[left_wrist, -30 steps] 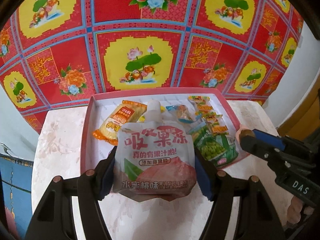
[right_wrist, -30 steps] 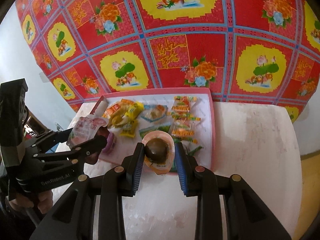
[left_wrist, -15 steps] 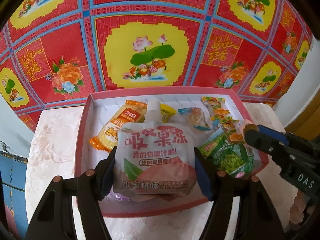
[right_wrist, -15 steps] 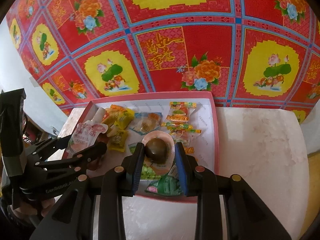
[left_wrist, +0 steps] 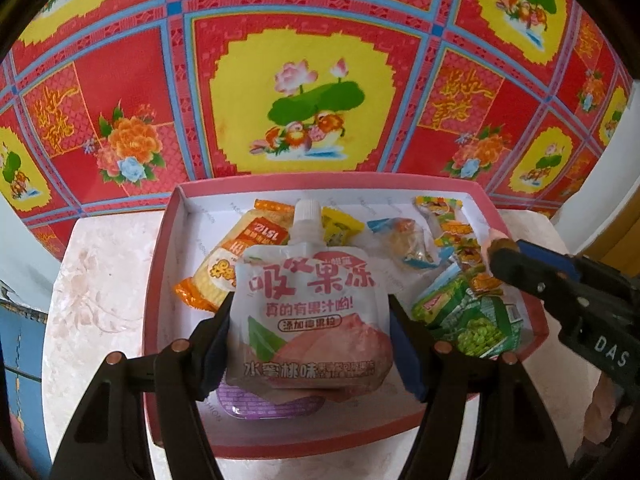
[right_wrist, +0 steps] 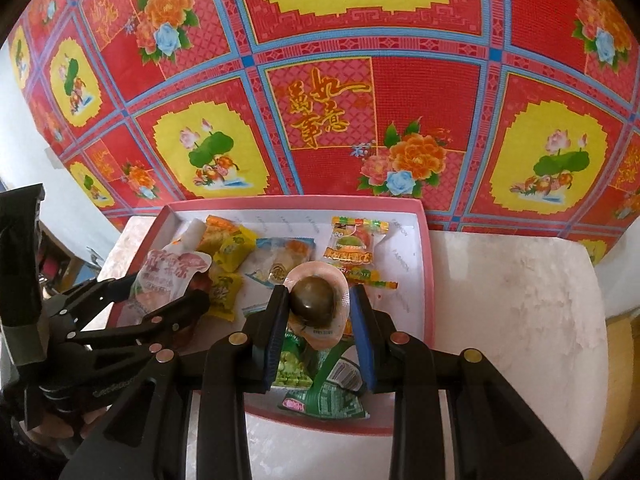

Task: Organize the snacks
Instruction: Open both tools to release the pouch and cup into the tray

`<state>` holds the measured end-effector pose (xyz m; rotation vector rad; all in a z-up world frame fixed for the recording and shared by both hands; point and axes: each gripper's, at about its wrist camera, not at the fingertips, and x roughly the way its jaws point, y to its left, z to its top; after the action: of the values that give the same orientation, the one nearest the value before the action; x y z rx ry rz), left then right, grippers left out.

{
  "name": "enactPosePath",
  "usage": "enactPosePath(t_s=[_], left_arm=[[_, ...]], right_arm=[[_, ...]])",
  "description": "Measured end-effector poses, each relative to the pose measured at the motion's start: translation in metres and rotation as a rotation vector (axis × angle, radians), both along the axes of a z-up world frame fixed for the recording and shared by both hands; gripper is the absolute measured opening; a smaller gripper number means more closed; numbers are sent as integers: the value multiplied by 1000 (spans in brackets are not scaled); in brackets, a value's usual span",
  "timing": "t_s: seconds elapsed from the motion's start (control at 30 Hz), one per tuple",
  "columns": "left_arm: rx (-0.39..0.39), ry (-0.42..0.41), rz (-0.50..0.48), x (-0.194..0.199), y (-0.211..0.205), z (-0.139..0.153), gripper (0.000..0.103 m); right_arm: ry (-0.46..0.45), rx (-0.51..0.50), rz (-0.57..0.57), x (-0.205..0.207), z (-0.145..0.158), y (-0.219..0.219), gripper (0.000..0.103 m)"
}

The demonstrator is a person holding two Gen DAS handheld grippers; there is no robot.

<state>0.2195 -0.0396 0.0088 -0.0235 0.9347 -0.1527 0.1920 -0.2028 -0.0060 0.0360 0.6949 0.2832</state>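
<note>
My left gripper [left_wrist: 310,332] is shut on a white peach jelly pouch [left_wrist: 308,312] with a spout, held upright over the near part of the pink tray [left_wrist: 160,264]. A purple jelly cup [left_wrist: 264,404] lies in the tray beneath it. My right gripper [right_wrist: 320,308] is shut on a small sealed pack holding a dark brown egg [right_wrist: 314,300], above the green pea packet [right_wrist: 316,380] in the tray [right_wrist: 426,280]. The left gripper [right_wrist: 152,300] with the pouch [right_wrist: 168,276] shows at the left of the right wrist view. The right gripper's fingers [left_wrist: 532,276] reach in at the right of the left wrist view.
The tray sits on a pale marble-patterned table [right_wrist: 512,320] against a red, yellow and blue floral cloth [left_wrist: 304,92]. Inside lie an orange corn snack [left_wrist: 236,264], yellow packets [right_wrist: 232,248], a blue-edged clear pack [left_wrist: 408,244], a strip of fruit candies [right_wrist: 352,248] and green pea packets [left_wrist: 468,316].
Both grippers have moved forward over the tray with their snacks still held; earlier they were over the table in front of its near rim. The purple cup has come into view under the pouch.
</note>
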Motion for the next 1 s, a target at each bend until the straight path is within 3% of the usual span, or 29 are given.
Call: enactPosePath(t_s=[0.5,0.73,0.83,0.9,1.0], left_arm=[[6,-2,2,5,-4,-2,73],[-33,4,26,-1,-5,1,77],[-34,-12,33,-10,-5,8,83],[-34,-31,38,-16,-5,14,92],[-42,-55,44,-27,-5,22,94]], right_arm=[[45,76,-22,18,-19,-6,34],[-5,107,-48,-3,-4,-21,51],[-22,110,-49,-13,1,-25,56],[-35,112,-46,-21,4,-28,59],[-44,131,-53,-31,3,-31,64]])
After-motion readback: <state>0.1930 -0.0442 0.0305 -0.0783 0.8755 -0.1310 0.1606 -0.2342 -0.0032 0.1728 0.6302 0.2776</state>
